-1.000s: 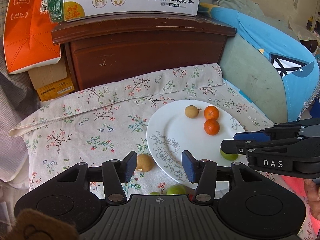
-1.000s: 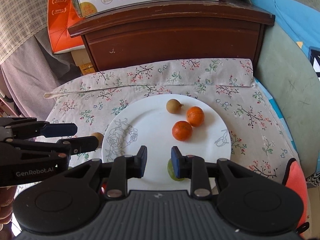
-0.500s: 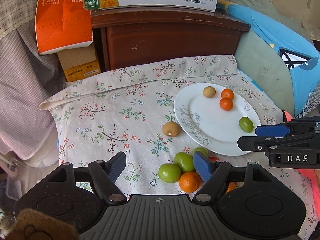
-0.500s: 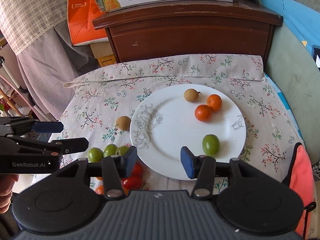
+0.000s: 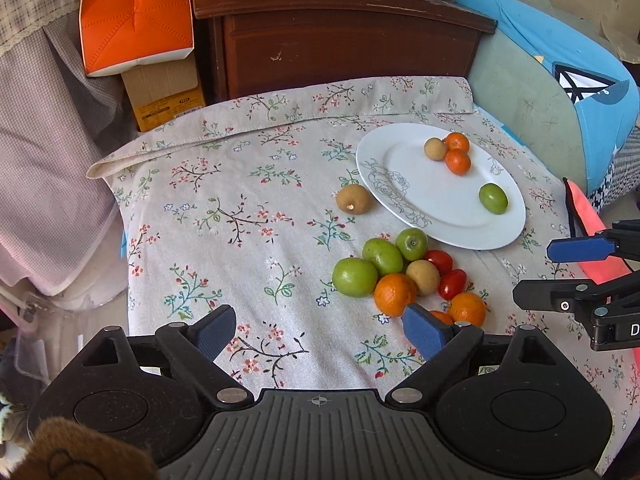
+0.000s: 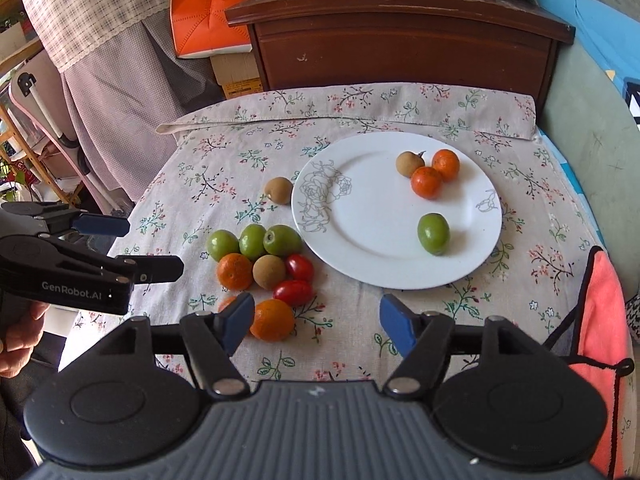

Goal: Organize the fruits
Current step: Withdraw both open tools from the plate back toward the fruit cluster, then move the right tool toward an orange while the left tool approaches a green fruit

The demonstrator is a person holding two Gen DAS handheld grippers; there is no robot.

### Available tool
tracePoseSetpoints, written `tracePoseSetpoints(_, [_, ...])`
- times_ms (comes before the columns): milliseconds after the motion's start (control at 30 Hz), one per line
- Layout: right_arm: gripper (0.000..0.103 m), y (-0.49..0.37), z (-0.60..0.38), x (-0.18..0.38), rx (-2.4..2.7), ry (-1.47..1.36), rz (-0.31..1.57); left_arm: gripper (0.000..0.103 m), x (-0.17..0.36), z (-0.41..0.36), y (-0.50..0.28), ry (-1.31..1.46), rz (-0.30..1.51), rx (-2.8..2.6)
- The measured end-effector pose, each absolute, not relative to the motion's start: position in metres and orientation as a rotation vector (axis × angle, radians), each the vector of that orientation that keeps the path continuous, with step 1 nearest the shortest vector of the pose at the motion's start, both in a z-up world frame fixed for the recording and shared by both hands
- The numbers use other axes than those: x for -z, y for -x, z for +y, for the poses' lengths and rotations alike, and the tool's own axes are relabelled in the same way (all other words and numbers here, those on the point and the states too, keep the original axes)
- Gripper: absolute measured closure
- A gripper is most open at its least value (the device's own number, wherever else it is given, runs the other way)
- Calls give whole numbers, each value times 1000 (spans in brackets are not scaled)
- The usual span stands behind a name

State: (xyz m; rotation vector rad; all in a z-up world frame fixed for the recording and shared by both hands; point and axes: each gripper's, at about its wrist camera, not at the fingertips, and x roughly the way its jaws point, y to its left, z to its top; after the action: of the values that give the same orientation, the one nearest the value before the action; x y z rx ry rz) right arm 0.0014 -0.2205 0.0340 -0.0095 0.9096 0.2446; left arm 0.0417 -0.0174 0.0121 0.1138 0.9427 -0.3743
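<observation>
A white plate [image 5: 432, 200] [image 6: 360, 236] on the floral cloth holds two oranges [image 6: 427, 182], a brown fruit [image 6: 408, 163] and a green fruit [image 5: 493, 198] [image 6: 433, 233]. In front of the plate lies a loose heap: green fruits [image 5: 355, 277] [image 6: 253, 241], oranges [image 5: 395, 294] [image 6: 272, 319], red tomatoes [image 6: 293, 292] and a brown fruit [image 6: 269, 271]. Another brown fruit [image 5: 352, 199] [image 6: 279, 190] rests at the plate's left rim. My left gripper [image 5: 320, 330] hovers near the heap, its jaws opening, nothing between them. The jaws of my right gripper [image 6: 317, 316] are opening too, empty, below the plate.
A dark wooden cabinet [image 6: 404, 52] with a milk carton box on top stands behind the table. An orange box [image 5: 134, 12] and a cardboard box lean to its left. Blue and green cushions [image 5: 560, 80] lie right, a pink cloth [image 6: 600, 320] at the right table edge.
Both grippers have pulled back from the plate and spread their jaws wider. The green fruit now lies free on the plate, and the fruit heap has come into view.
</observation>
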Motion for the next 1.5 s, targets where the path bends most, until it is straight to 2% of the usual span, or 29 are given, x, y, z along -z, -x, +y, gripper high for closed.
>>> tracePoseSetpoints(300, [34, 3, -216, -25, -289, -4, 936, 11, -10, -22, -31, -168, 932, 441])
tracePoseSetpoints(433, [42, 2, -211, -19, -307, 0, 950, 11, -6, -21, -34, -196, 936, 409])
tracePoseSetpoints(667, [47, 1, -201, -13, -346, 27, 962, 12, -4, -22, -42, -173, 928, 410])
tracePoseSetpoints(900, [56, -3, -198, -11, -346, 33, 965, 13, -4, -19, -60, -98, 908, 374])
tracePoseSetpoints(1100, [64, -6, -193, -8, -356, 44, 969, 21, 0, -20, -77, -11, 943, 384])
tracePoseSetpoints(1300, [69, -8, -191, -3, -359, 51, 984, 33, 11, -32, -86, -31, 973, 392])
tracePoseSetpoints(1367, [69, -9, -190, -1, -360, 58, 989, 33, 13, -32, -89, -16, 973, 391])
tracePoseSetpoints(1500, [69, -11, -188, 1, -360, 67, 994, 43, 16, -29, -93, -7, 986, 390])
